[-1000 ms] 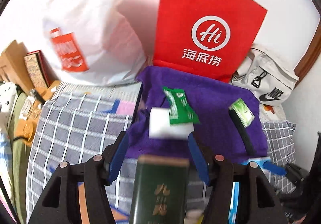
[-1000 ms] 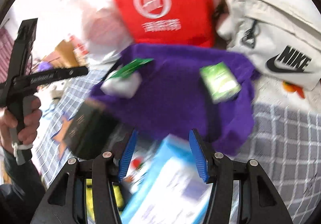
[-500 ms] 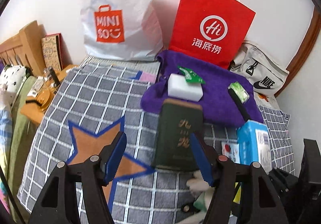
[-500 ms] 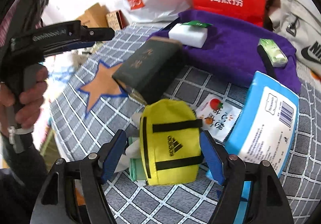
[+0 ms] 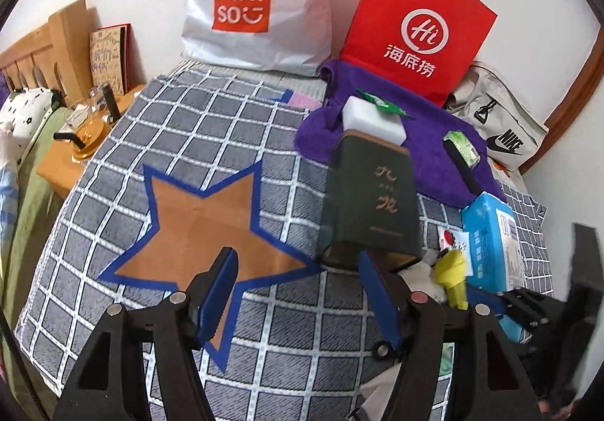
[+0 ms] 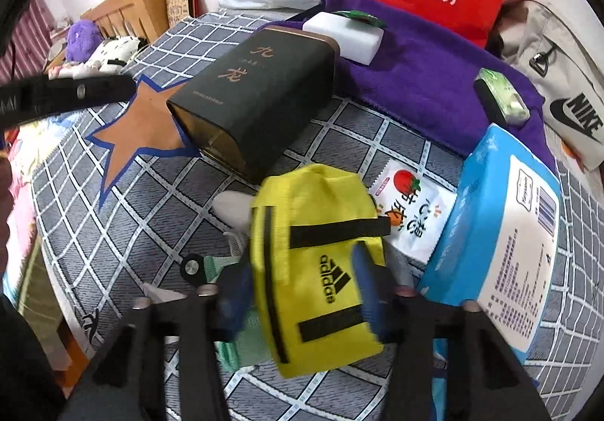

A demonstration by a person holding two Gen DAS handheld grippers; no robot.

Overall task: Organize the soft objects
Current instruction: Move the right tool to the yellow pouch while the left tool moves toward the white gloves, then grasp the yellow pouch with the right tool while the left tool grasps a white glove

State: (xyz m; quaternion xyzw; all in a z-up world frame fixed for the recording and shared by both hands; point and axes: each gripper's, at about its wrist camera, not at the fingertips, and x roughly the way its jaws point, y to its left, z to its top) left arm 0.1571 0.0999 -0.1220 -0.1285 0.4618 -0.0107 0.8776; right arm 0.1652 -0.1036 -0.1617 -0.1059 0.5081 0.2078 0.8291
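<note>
The white plastic shopping bag against the wall said MINISO in white on an orange bag-shaped logo. Next to it, the red paper bag with string handles had a white "Hi" circle logo with 海底捞 under it. The beige canvas bag had NIKE with the swoosh in black. The small yellow fabric pouch showed adidas and its stripes logo. The dark green box had gold characters, 九 and 龙 readable.

A home bedroom: wooden headboard, checked bedspread, shopping bags.
</note>
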